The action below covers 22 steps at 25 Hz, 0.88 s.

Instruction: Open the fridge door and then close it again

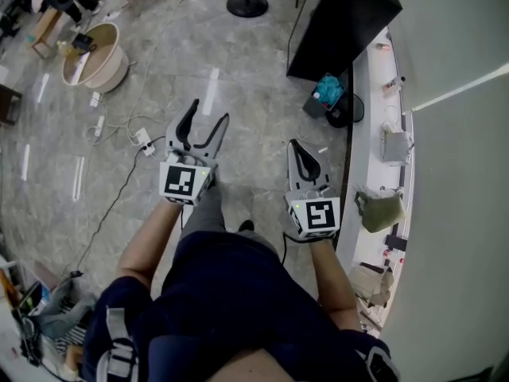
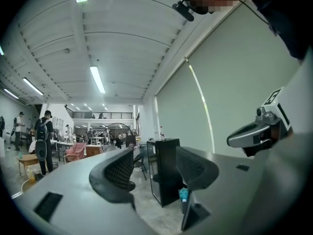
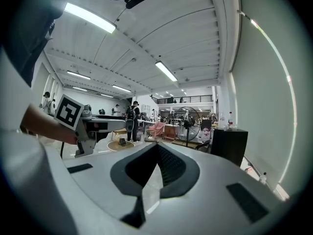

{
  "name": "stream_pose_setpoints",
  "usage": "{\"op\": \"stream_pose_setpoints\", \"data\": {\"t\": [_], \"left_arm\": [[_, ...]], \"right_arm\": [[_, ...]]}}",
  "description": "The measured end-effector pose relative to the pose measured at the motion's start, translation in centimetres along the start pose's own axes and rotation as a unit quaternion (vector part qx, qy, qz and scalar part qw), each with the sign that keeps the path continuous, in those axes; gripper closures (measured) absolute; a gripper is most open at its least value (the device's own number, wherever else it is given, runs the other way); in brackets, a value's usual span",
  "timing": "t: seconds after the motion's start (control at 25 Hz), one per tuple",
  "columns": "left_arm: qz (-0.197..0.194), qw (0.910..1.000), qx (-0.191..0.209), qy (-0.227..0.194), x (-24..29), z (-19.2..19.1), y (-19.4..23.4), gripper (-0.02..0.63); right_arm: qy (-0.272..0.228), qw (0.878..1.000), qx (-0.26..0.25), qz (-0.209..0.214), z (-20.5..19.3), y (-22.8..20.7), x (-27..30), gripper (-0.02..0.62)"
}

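The fridge [image 1: 342,22] is a small black box with flat matte sides and square corners. It stands on the floor [image 1: 238,62] against the end of a long white desk [image 1: 367,118] that runs along the pale wall. In the left gripper view its front is a glossy dark panel in a thin frame, and the door looks flush with the body, though I cannot be sure.

Both grippers are well apart from the fridge, out in the open on its floor side, and neither touches it. The left gripper [image 1: 205,122] is the farther of the two from the fridge. Its fingers [image 2: 117,173] are spread wide with nothing pinched. They are curved black pads with a fine ribbed mesh face, set in smooth grey plastic shells, and the fridge shows in the gap between them.

The right gripper [image 1: 297,146] sits nearer the fridge and closer to the desk edge. Its fingers [image 3: 168,168] are pressed together tip to tip, forming a pointed arch with nothing inside. Each gripper carries a cube with black-and-white square markers [image 1: 184,181] behind its fingers.

A crumpled teal bundle [image 1: 328,88] lies at the foot of the fridge. The floor is polished grey stone-patterned tile that reflects the ceiling lights. A round beige tub [image 1: 102,54] stands far across it from the fridge.
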State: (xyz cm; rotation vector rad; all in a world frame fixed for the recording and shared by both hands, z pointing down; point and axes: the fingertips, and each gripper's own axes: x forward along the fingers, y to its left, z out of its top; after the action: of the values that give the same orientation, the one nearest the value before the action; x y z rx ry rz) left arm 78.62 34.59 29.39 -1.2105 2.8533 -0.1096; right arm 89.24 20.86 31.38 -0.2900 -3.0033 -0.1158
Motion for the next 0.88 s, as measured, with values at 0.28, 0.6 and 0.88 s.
{"op": "stream_pose_setpoints", "data": {"t": [0.28, 0.6, 0.88], "left_arm": [[-0.041, 0.9988, -0.003, -0.026, 10.5, -1.0, 9.3, 0.337], [-0.135, 0.9908, 0.001, -0.006, 23.4, -2.0, 20.0, 0.337], [-0.186, 0.9825, -0.003, -0.008, 36.4, -2.4, 24.3, 0.337]], "right_arm": [[-0.002, 0.999, -0.001, -0.047, 1.3, -3.1, 12.5, 0.575], [0.001, 0.994, 0.013, -0.108, 4.5, -6.5, 29.4, 0.575], [0.02, 0.99, 0.032, -0.135, 4.2, -12.3, 39.8, 0.575]]}}
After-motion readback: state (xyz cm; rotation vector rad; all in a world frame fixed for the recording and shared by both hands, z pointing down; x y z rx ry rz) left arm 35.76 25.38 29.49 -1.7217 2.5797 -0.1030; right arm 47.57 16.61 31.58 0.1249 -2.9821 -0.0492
